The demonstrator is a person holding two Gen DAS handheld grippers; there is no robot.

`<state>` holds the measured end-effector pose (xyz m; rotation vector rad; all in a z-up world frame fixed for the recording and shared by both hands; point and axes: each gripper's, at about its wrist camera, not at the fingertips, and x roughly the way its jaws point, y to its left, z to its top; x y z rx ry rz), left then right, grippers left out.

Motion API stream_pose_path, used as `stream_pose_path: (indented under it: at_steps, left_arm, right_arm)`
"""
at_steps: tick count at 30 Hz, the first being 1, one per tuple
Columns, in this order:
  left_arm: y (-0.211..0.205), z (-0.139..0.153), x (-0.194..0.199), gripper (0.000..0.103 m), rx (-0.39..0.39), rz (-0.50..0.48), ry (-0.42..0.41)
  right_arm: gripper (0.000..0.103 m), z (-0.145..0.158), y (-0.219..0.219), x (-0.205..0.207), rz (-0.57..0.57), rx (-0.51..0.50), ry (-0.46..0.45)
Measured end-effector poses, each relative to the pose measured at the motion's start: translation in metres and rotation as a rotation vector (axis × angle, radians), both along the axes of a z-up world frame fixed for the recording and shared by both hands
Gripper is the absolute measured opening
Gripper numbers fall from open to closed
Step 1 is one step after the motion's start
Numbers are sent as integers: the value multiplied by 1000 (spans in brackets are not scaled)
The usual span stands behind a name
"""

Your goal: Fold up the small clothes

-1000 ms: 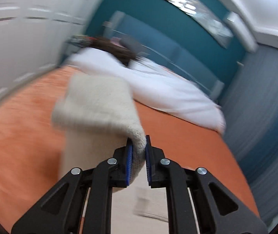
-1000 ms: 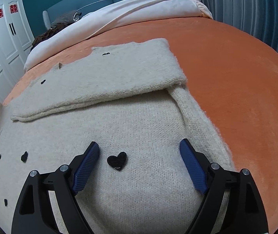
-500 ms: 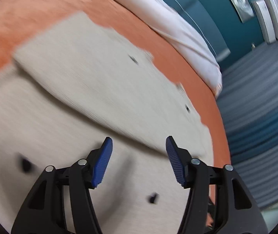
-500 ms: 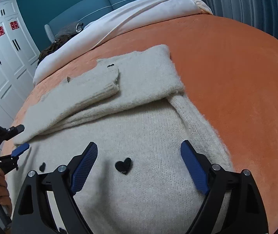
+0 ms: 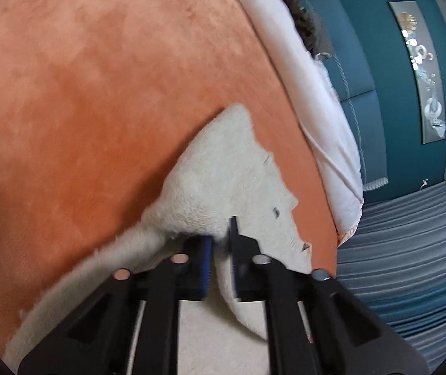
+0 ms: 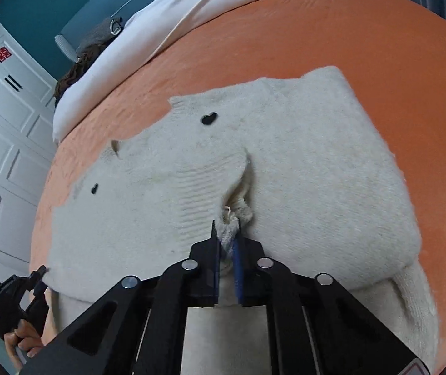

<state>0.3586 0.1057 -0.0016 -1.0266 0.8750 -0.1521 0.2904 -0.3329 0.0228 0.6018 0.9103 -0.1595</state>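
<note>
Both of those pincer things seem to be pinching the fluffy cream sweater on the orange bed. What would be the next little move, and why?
Probably lift both hands a little and carry the pinched parts across. The right gripper is shut on a bunched sleeve cuff of the cream sweater, and the left gripper is shut on its left edge. Both sleeves already lie folded over the body on the orange blanket, so a fold across seems due.

Cream knit sweater (image 6: 301, 162) with small black heart marks, on orange bedspread (image 6: 363, 37), white duvet (image 6: 173, 22) beyond sweater, teal headboard (image 5: 352, 72) behind duvet, white wardrobe (image 6: 1, 143) with red emblems, black grippers, blue pads (image 6: 238, 265)
</note>
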Motion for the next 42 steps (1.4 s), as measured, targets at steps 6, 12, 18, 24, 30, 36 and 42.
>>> stream_pose_path:
  at_steps: [6, 12, 18, 24, 30, 36, 42]
  left_arm:
    - [-6, 14, -8, 8, 147, -69, -105]
    - [-18, -42, -27, 8, 215, -95, -79]
    - [-25, -43, -33, 9, 271, -90, -149]
    - [-21, -45, -32, 9, 228, -82, -176]
    - [-17, -50, -32, 9, 202, -86, -203]
    - [-18, -53, -33, 9, 203, -92, -220]
    - [-21, -54, -33, 9, 218, -95, -223]
  right_arm:
    - [7, 63, -9, -23, -36, -84, -300]
    - [9, -20, -25, -12, -21, -141, -21]
    - [22, 46, 9, -29, -87, -280, -150]
    - [21, 50, 175, 77, 453, -99, -115]
    - [21, -1, 297, 158, 576, -149, 21]
    - [6, -13, 222, 165, 429, -191, -1]
    - [19, 10, 49, 98, 100, -210, -12]
